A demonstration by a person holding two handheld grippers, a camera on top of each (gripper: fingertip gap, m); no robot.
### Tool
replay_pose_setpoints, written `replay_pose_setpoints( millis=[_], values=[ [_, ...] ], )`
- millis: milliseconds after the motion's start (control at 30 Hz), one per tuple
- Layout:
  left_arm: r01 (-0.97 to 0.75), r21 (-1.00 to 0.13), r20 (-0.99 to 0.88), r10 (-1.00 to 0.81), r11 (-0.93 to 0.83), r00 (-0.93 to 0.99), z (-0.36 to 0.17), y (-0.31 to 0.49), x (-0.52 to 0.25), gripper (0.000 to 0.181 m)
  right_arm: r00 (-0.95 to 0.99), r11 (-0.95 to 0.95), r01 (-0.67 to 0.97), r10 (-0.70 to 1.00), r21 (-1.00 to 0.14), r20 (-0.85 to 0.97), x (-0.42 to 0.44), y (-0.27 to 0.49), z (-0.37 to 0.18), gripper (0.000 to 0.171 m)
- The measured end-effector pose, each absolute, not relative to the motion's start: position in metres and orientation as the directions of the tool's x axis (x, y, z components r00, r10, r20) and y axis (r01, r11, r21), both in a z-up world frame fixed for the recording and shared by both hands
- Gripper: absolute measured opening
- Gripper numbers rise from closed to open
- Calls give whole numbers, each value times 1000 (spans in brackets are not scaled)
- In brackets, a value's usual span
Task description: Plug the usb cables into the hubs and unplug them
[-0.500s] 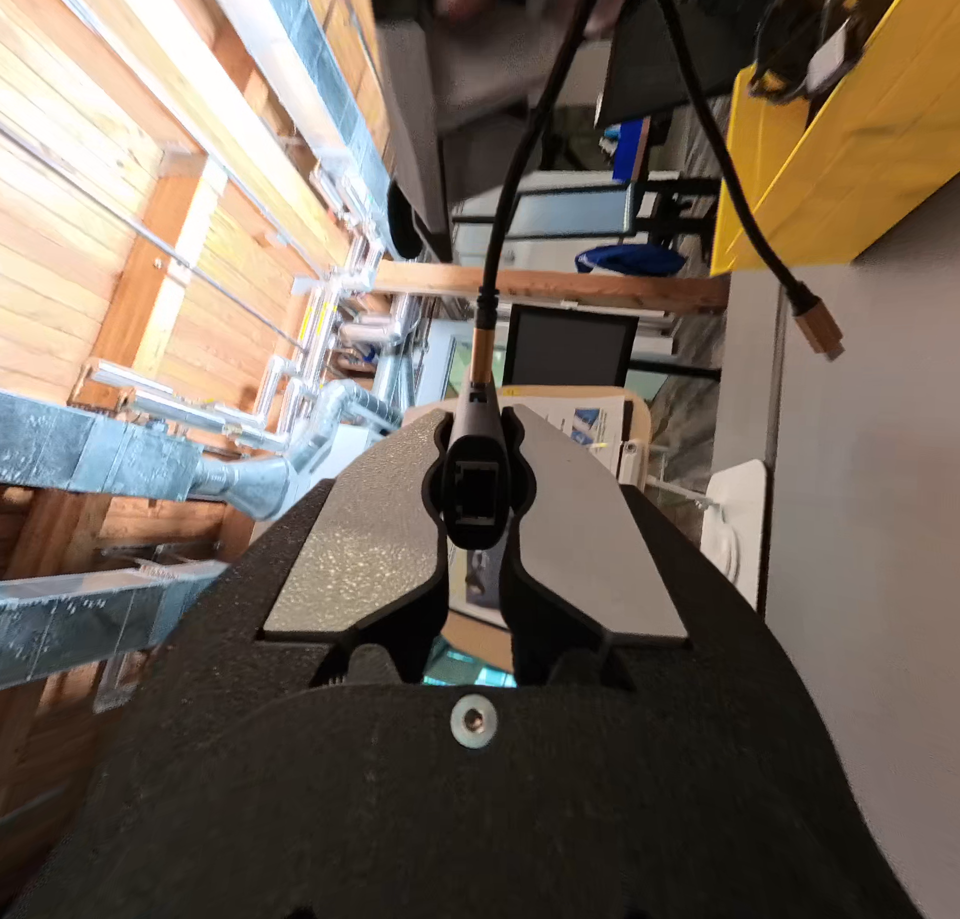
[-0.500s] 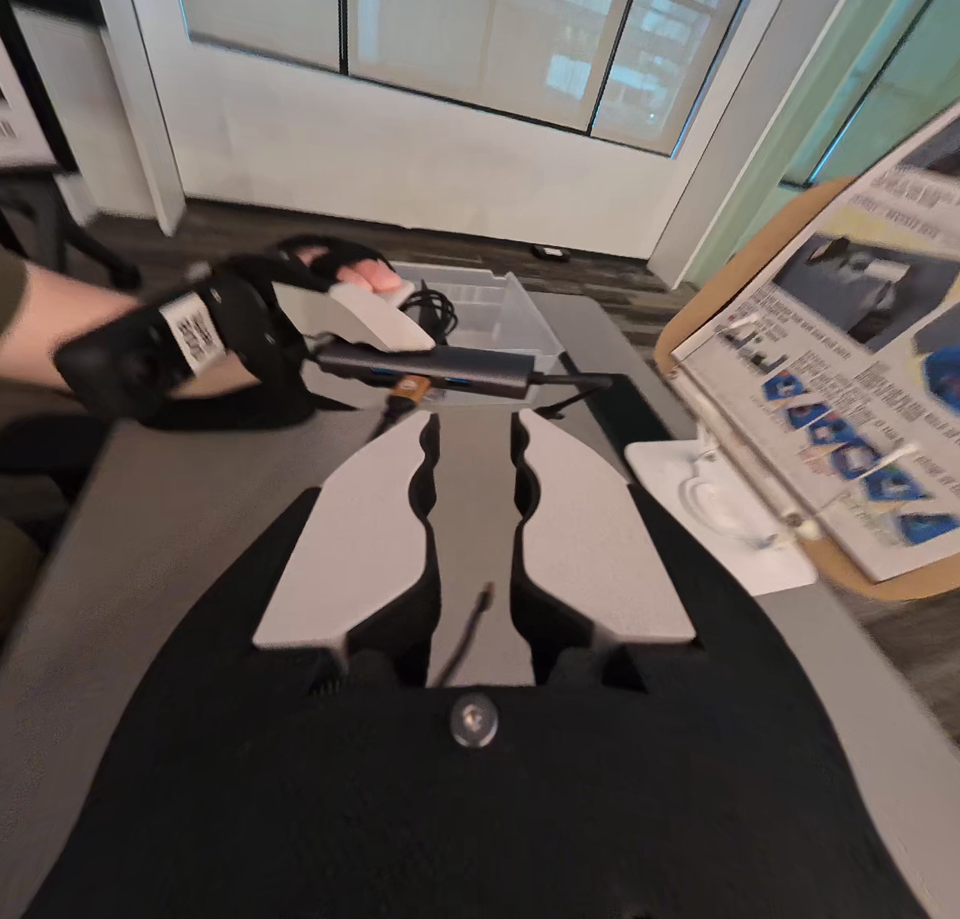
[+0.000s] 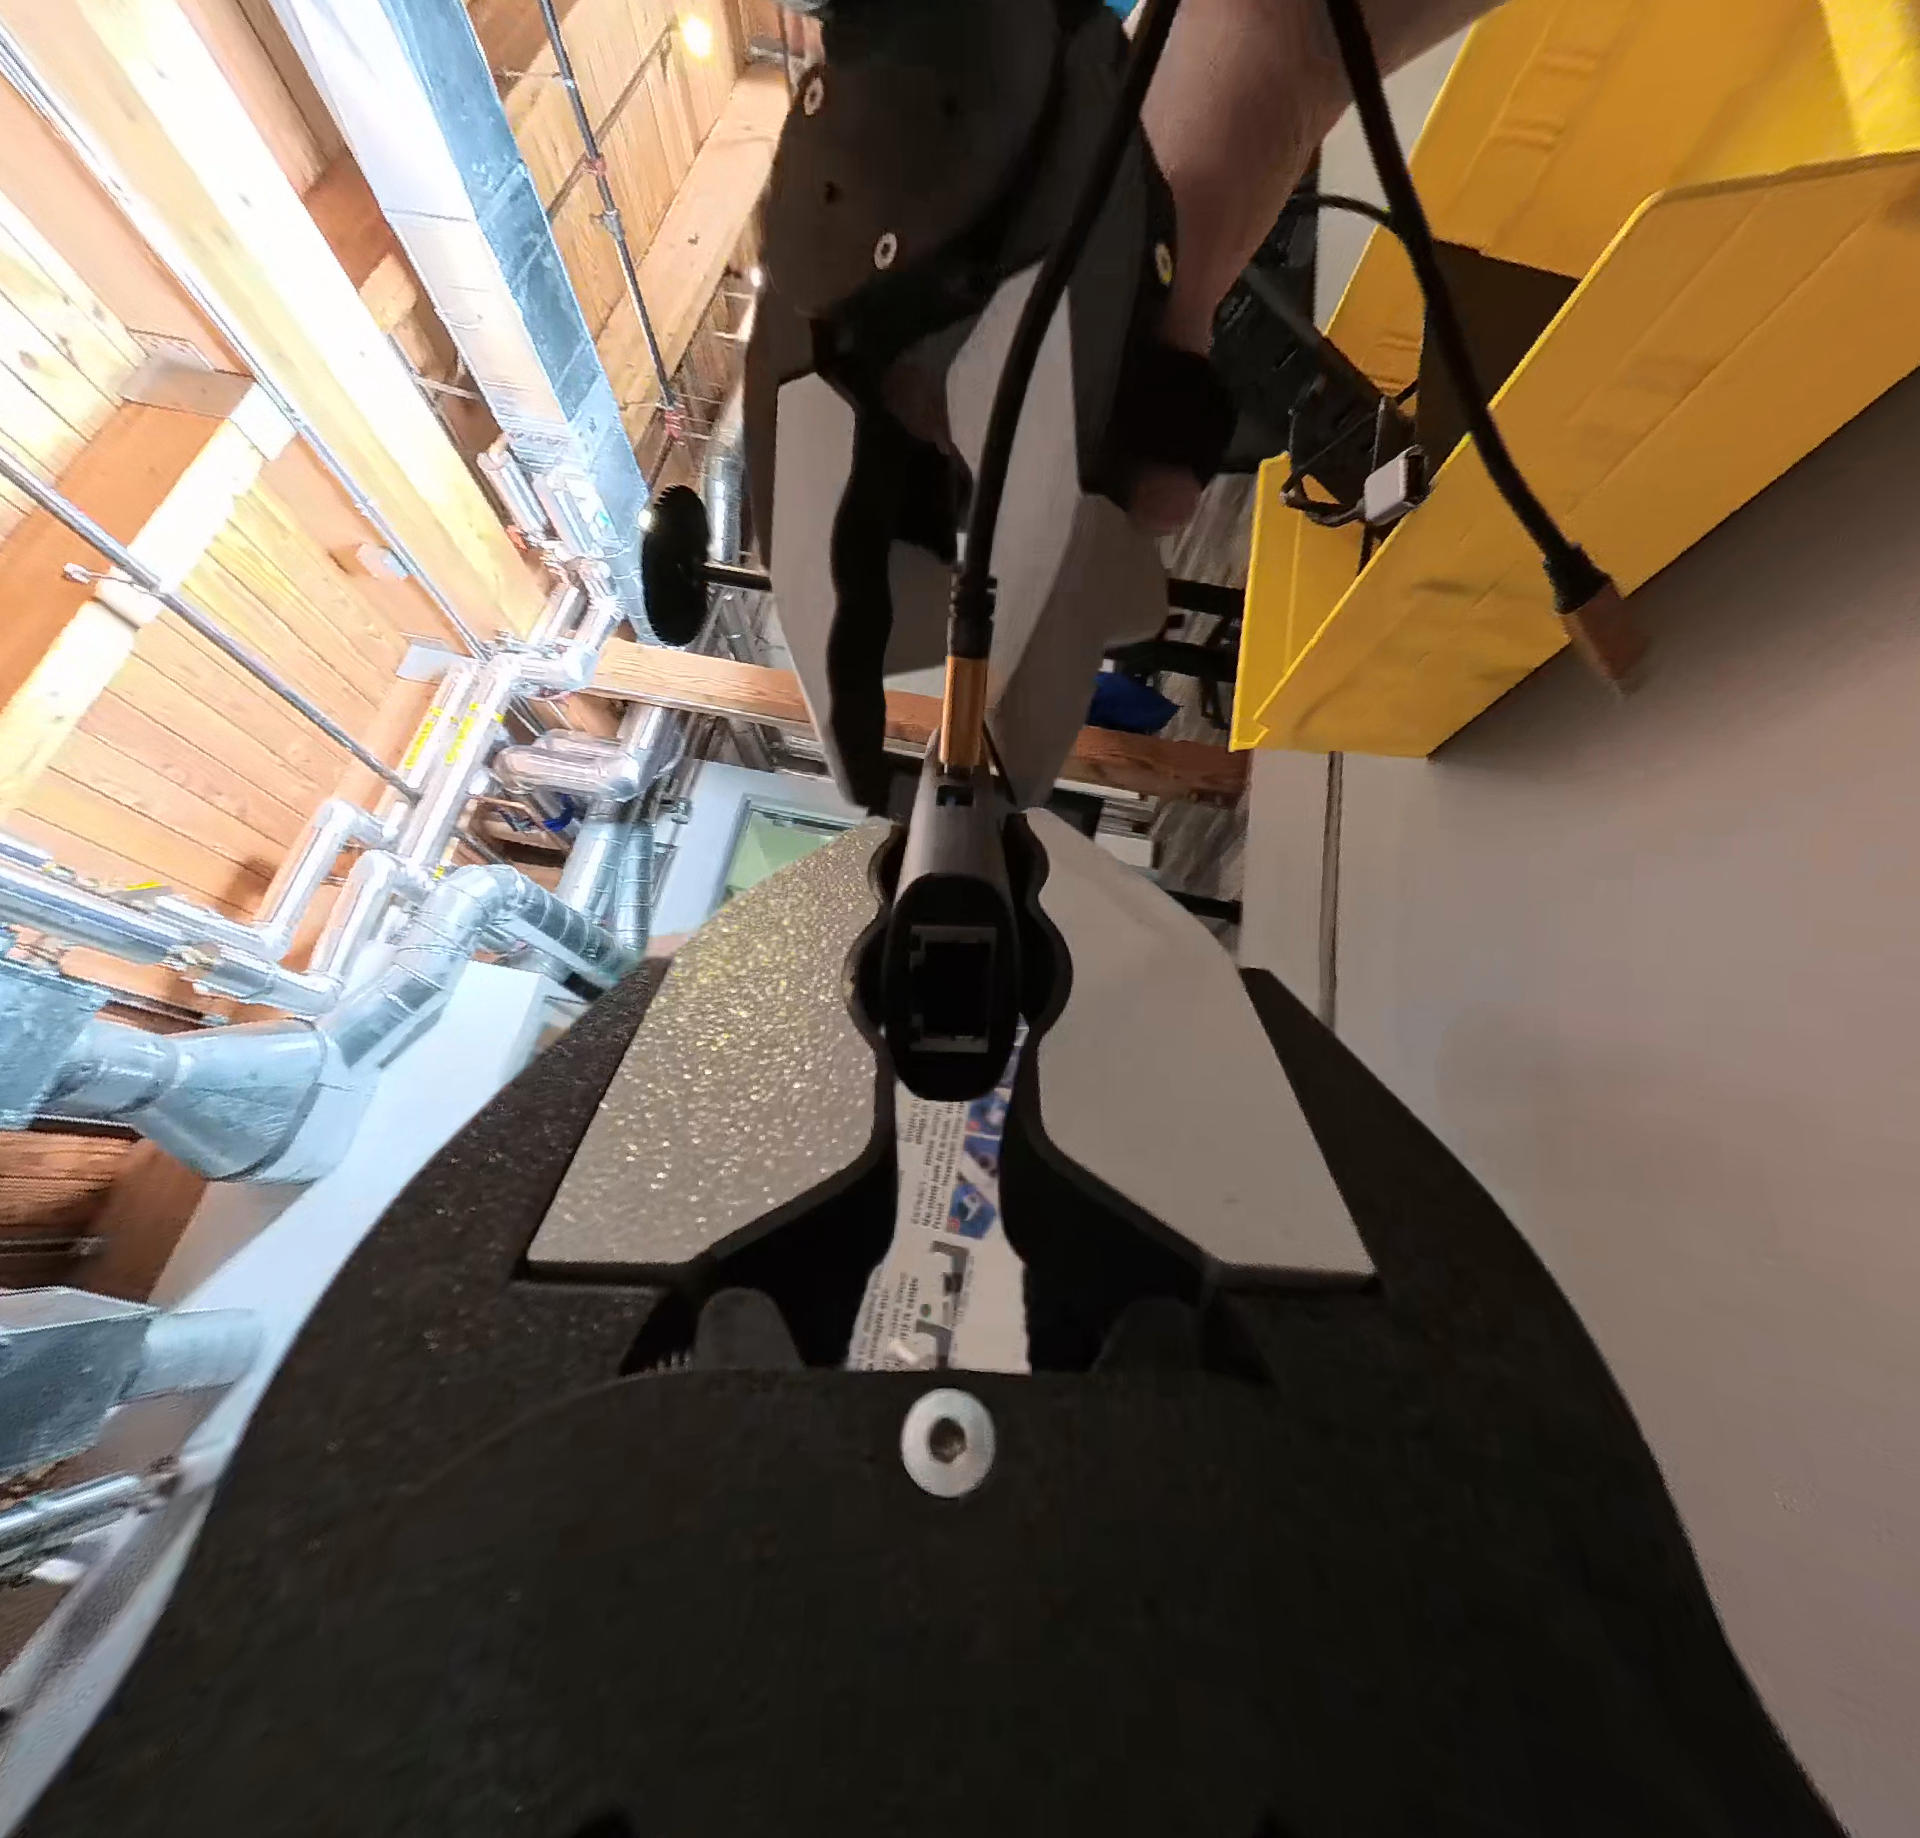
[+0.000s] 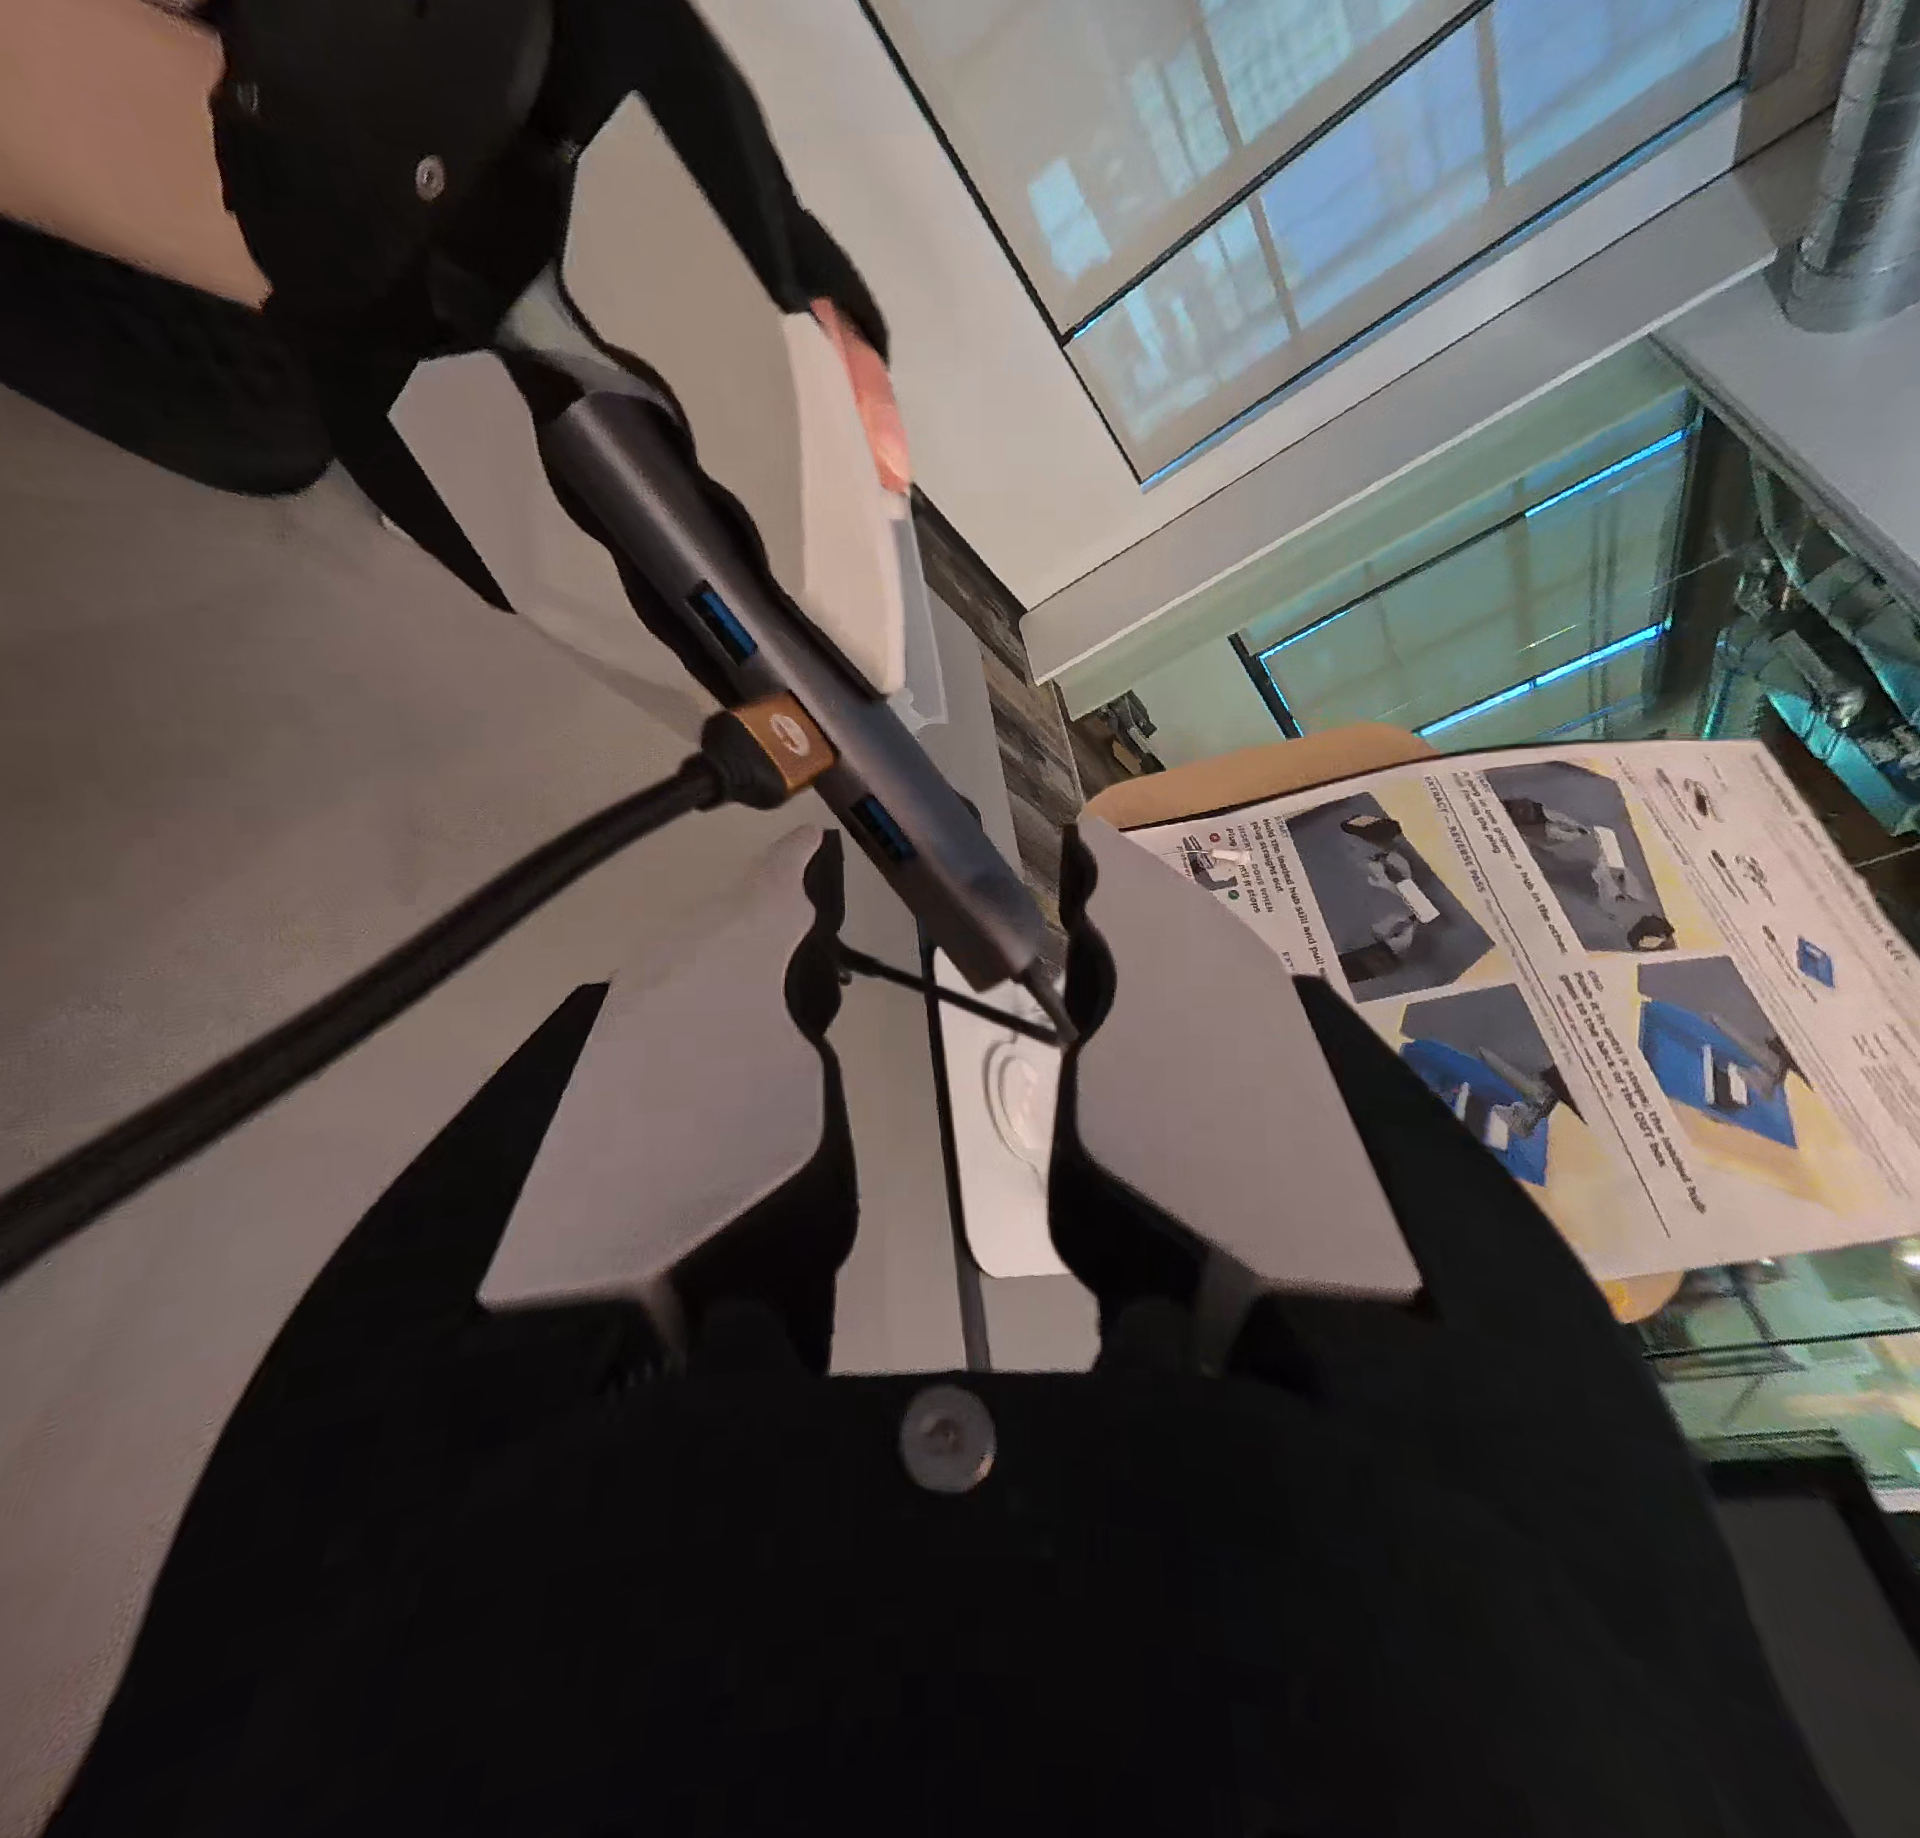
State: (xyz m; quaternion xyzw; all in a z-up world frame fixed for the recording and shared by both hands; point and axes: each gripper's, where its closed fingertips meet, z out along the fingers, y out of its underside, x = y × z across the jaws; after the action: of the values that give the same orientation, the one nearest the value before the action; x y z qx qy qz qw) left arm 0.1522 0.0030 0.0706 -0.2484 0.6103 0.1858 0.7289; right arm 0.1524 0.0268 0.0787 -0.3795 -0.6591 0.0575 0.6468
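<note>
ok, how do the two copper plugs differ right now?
The near plug is seated in the hub, which the left gripper clamps; the far plug is free, in no port. The open right gripper is at the near plug; nothing holds the far plug, by the yellow bin. Both have copper shells on black cable.

Timber ceiling planks point(image 3: 156, 354) and silver ventilation ducts point(image 3: 239, 1071) run overhead, with a lit ceiling lamp point(image 3: 694, 34) among the beams. A grey desk point(image 3: 1610, 1113) carries a yellow bin point(image 3: 1621, 458) at its far edge. Large gridded windows point(image 4: 1382, 157) sit in a pale wall point(image 4: 935, 74); dark wood flooring point(image 4: 1023, 708) lies beyond the desk's edge.
</note>
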Motion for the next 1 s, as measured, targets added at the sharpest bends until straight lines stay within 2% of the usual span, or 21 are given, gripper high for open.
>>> replay_pose_setpoints(
  millis=[167, 267, 433, 600, 833, 1000],
  values=[
    [-539, -246, -965, -153, 805, 212, 70, 3, 152, 17, 105, 726, 487, 503, -486, 858, 142, 35, 67, 32],
    [-510, -285, -955, -193, 812, 226, 72, 1, 152, 17, 122, 737, 434, 523, -519, 844, 141, 32, 71, 29],
    [-436, -468, -883, -429, 769, 189, 62, 3, 151, 18, 53, 689, 448, 615, -569, 787, 141, 33, 53, 23],
    [-395, -547, -837, -491, 738, 243, 70, 12, 140, 35, 43, 602, 480, 711, -639, 702, 146, 37, 47, 19],
    [-429, -593, -805, -504, 681, 312, 83, 32, 112, 37, 177, 309, 571, 858, -760, 482, 185, 59, 45, 19],
    [-471, -625, -779, -539, 623, 320, 83, 42, 101, 33, 334, 70, 570, 891, -819, 308, 211, 80, 43, 19]
  ],
)
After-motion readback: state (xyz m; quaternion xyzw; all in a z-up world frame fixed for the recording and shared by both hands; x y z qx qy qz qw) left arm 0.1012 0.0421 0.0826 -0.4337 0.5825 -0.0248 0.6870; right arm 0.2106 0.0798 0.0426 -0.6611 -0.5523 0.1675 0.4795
